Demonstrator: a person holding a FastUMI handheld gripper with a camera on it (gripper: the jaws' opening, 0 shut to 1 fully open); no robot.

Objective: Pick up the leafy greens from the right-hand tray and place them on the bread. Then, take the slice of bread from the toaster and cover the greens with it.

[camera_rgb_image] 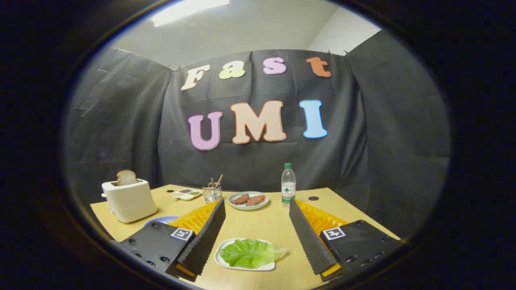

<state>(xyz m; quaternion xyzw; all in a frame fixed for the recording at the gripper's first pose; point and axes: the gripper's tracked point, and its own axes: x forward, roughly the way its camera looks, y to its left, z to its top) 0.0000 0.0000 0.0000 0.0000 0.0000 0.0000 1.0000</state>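
Judging from how things lie, I have nothing done yet: the leafy greens (250,253) sit untouched on their white tray (219,257), low between my gripper (254,207) fingers, which stand spread wide and grasp nothing. Taking that tray as my mark, the toaster (129,200) stands well beyond it to the left with the slice of bread (126,177) poking from its slot. Both the lift of the greens and the covering remain.
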